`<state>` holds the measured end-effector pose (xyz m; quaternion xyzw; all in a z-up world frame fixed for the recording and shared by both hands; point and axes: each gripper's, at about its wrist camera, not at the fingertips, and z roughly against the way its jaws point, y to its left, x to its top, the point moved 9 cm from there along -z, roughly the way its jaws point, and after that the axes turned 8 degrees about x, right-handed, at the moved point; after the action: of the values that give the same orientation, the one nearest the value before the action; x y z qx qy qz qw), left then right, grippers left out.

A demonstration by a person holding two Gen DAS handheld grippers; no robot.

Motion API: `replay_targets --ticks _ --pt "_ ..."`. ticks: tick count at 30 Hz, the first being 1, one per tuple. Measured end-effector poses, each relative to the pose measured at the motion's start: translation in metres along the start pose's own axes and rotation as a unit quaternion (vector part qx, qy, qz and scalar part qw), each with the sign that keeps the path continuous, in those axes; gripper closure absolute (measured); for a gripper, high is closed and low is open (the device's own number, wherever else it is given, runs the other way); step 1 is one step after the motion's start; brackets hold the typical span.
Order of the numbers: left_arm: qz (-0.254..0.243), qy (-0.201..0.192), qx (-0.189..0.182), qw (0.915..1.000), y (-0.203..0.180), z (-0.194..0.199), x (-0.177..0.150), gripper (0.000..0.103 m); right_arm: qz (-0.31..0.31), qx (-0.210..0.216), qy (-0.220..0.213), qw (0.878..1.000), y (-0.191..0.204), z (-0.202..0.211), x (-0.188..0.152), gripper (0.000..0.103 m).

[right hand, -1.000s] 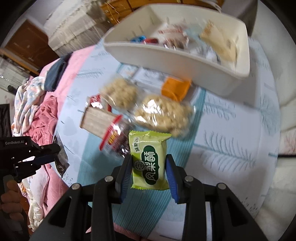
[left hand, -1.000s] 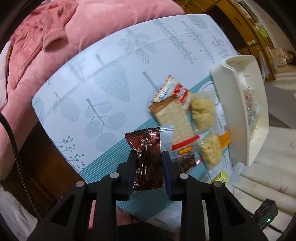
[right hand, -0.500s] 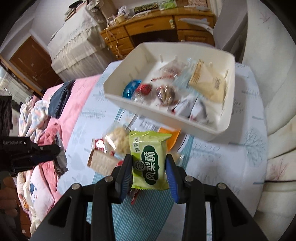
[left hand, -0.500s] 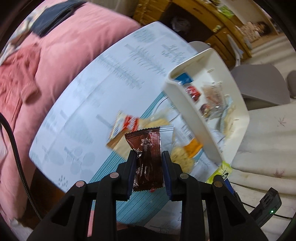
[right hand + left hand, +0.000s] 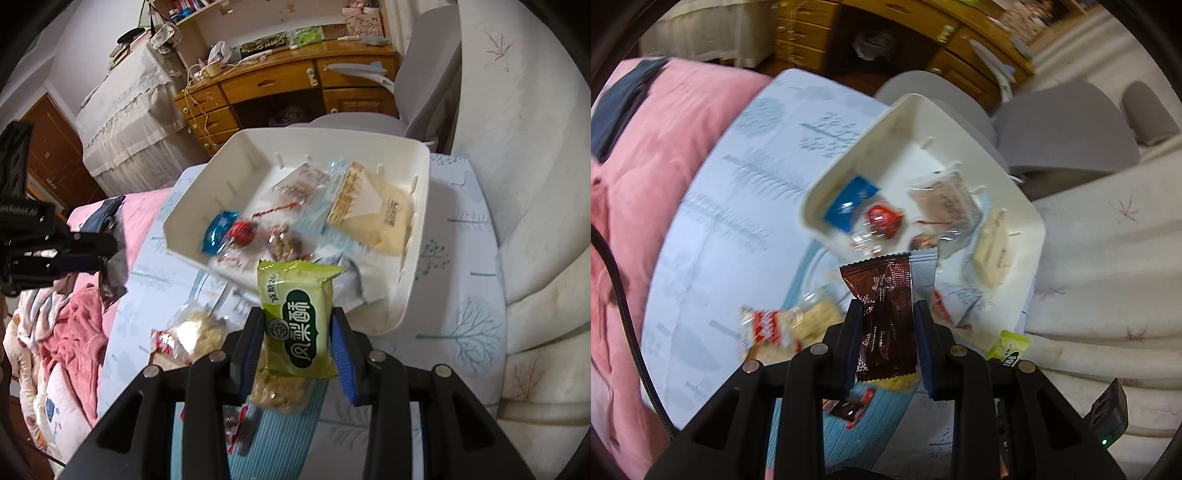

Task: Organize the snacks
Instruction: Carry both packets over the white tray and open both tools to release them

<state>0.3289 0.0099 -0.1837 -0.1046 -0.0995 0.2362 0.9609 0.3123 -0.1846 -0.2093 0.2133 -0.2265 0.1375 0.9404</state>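
Note:
My left gripper [image 5: 888, 314] is shut on a dark brown snack packet [image 5: 886, 317], held in the air just short of the near rim of a white plastic bin [image 5: 849, 155]. My right gripper [image 5: 297, 317] is shut on a green snack packet [image 5: 298, 321], also raised before the white bin [image 5: 417, 236]. Several wrapped snacks lie inside the bin, among them a blue one [image 5: 218, 236] and a red one [image 5: 242, 232]. The left gripper with its packet [image 5: 112, 271] shows at the left of the right wrist view.
Loose snacks, including a red and white packet [image 5: 764, 326] and clear bags of pale biscuits [image 5: 199, 332], lie on the light blue patterned tabletop [image 5: 738, 206]. Pink bedding [image 5: 646, 155] is at the left, a grey chair [image 5: 1063, 136] and a wooden desk [image 5: 280, 85] behind the bin.
Both grippers rose and moved toward the white bin with their packets still held. The bin's inside has come into view in both cameras; the left view swung most.

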Motion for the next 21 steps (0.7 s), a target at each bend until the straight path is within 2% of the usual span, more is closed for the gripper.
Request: replay_targets --ticks 9,14,16,17,18,21 --pt "-0.060 -0.014 -0.051 0.9968 -0.050 -0.030 0.022 0.077 0.009 -0.025 -0.049 0.998 -0.017 -0.001 0.015 0.066" --pt "-0.082 -0.021 -0.063 0.9944 -0.064 -0.038 0.025 0.076 -0.005 -0.032 -0.050 0.998 -0.028 -0.005 0.017 0.066" --pt "-0.090 -0.024 -0.068 0.9934 -0.067 -0.038 0.024 0.066 -0.009 -0.032 -0.049 0.998 -0.030 -0.006 0.016 0.066" --pt "-0.098 -0.022 -0.065 0.9928 -0.069 -0.038 0.022 0.052 -0.013 -0.032 -0.048 0.998 -0.031 -0.007 0.016 0.066" --pt "-0.107 -0.020 -0.055 0.9926 -0.069 -0.039 0.019 0.048 -0.018 -0.031 -0.045 0.998 -0.033 -0.008 0.016 0.066" --pt "-0.111 -0.021 -0.048 0.9924 -0.069 -0.039 0.011 0.047 -0.030 -0.020 -0.038 0.999 -0.034 -0.010 0.012 0.063"
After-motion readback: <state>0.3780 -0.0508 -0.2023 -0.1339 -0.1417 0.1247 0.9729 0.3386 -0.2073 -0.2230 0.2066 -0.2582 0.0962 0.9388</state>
